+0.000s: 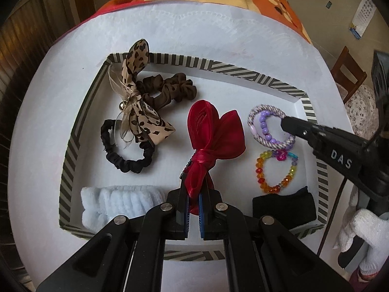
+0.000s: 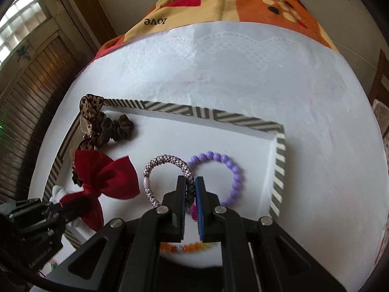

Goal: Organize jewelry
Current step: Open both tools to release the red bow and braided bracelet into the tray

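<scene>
Left claw clamps red bow; right claw clamps braided band.

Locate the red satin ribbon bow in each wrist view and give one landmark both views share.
Left wrist view: the red satin ribbon bow sits centre, its tail clamped in the left gripper.
Right wrist view: the bow lies at left, lower-middle.
Shared landmark: the grey-and-white striped tray rim.
</scene>
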A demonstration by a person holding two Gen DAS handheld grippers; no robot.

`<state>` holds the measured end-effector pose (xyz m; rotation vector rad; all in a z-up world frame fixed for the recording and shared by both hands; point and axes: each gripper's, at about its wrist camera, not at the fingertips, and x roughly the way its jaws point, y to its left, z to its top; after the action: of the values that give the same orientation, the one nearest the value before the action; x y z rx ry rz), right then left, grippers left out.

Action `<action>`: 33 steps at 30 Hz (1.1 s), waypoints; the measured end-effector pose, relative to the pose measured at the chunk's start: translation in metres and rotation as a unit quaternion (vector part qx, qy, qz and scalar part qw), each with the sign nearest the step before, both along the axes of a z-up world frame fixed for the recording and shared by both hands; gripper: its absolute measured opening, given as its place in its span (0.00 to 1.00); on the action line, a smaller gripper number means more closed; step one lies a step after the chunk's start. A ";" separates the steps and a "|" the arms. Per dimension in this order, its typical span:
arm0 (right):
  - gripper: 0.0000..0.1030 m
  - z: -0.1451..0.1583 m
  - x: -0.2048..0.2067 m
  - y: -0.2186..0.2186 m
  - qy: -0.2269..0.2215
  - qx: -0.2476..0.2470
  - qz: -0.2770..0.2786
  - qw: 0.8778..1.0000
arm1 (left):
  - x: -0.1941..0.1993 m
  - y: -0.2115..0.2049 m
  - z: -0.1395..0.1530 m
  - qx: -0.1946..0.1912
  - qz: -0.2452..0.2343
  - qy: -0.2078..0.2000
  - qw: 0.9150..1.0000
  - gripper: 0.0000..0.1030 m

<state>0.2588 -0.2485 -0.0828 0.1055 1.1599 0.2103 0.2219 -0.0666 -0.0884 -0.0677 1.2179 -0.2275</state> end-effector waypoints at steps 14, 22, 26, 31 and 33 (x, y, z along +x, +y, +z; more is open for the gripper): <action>0.07 -0.021 0.037 0.022 0.013 -0.004 0.015 1.000 | 0.009 -0.005 -0.013 -0.015 0.006 0.017 1.000 0.00; 0.11 -0.031 0.046 0.020 0.018 0.016 0.004 1.000 | 0.013 -0.010 -0.018 -0.020 0.003 0.022 1.000 0.05; 0.29 -0.029 0.046 0.012 0.016 0.033 -0.008 0.999 | 0.011 -0.011 -0.020 -0.033 0.005 0.029 0.999 0.23; 0.32 -0.016 0.036 0.004 0.000 0.038 -0.010 0.999 | 0.004 -0.009 -0.011 -0.027 0.010 0.019 0.999 0.26; 0.37 -0.011 0.030 0.002 -0.001 0.038 -0.010 0.999 | 0.001 -0.005 -0.006 -0.024 0.011 0.012 1.000 0.26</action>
<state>0.2886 -0.2464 -0.0940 0.1839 1.1476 0.2371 0.2227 -0.0714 -0.0946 -0.1262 1.2352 -0.2376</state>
